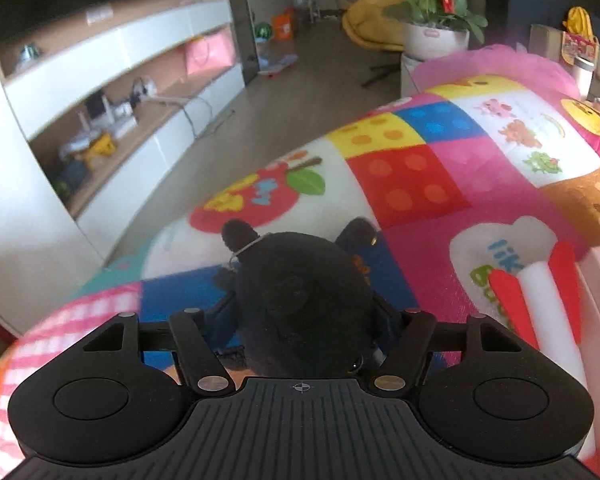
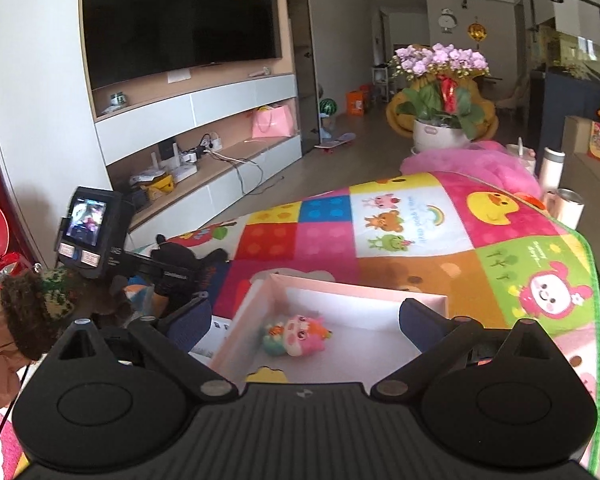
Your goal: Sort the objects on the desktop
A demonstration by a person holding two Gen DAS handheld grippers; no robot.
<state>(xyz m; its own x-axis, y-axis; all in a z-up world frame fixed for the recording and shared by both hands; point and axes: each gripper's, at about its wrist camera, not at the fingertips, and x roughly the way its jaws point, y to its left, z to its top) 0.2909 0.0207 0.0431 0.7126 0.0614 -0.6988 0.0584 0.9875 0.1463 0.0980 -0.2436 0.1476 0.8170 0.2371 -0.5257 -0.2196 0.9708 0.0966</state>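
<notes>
Black plush toy (image 1: pixel 300 300) was clamped in left tool (image 1: pixel 300 320); right tool (image 2: pixel 304 320) gaped empty over white box (image 2: pixel 340 292). Carry toy level, release inside box.

plush toy (image 2: pixel 296 336) in box (image 2: pixel 340 292) (pink-rimmed), right claw (image 2: pixel 304 328) open

2 plush toys (image 2: pixel 296 336), 1 box (image 2: pixel 340 292), 2 flasks (image 2: pixel 551 168).
</notes>
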